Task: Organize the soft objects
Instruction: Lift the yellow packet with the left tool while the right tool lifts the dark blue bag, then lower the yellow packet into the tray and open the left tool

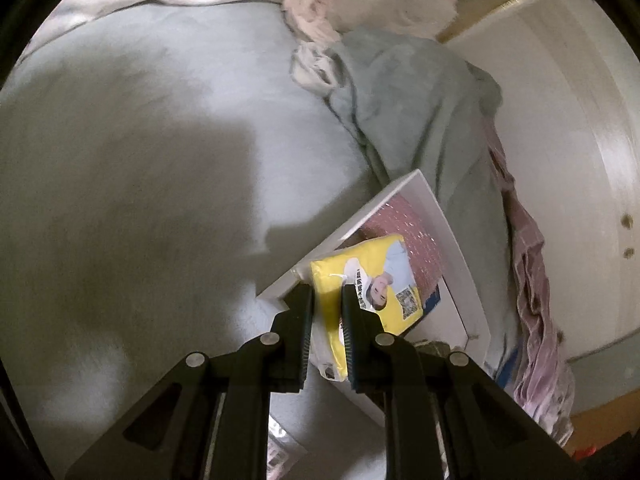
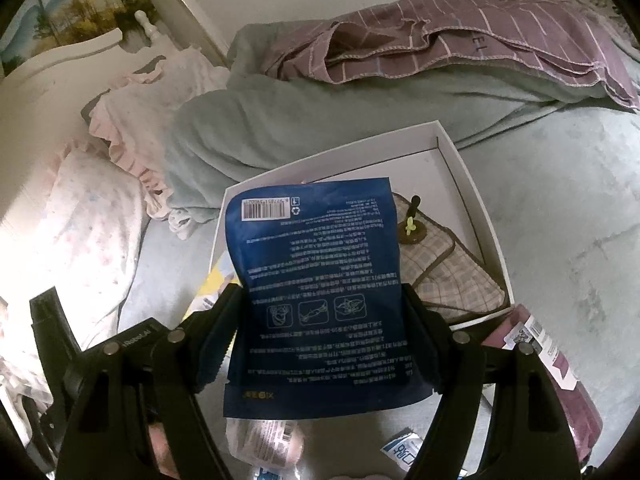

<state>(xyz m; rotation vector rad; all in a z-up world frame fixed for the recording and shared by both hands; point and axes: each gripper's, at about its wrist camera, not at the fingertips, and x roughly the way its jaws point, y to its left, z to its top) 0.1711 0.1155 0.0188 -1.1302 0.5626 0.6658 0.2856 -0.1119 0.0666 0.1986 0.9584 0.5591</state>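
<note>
A bed (image 2: 560,208) carries a green blanket (image 2: 280,120) and, nearer, a white box (image 2: 476,184) with a checked cloth (image 2: 452,276) inside. The right claw (image 2: 320,300) grips a blue pack (image 2: 320,264) over the box's near left corner. The left claw (image 1: 326,292) pinches a yellow pack (image 1: 372,280) above the box (image 1: 452,232).

The blue packet (image 2: 320,300) hides much of the white box (image 2: 472,184) behind it and part of the checked cloth (image 2: 452,276) inside; its small print is too fine to read. In the left wrist view the yellow packet (image 1: 372,280) covers part of the pink sheet (image 1: 404,224) in the box, and the picture is blurred. At the right wrist view's bottom edge, a pale packet (image 2: 268,440) is cut off.
</note>
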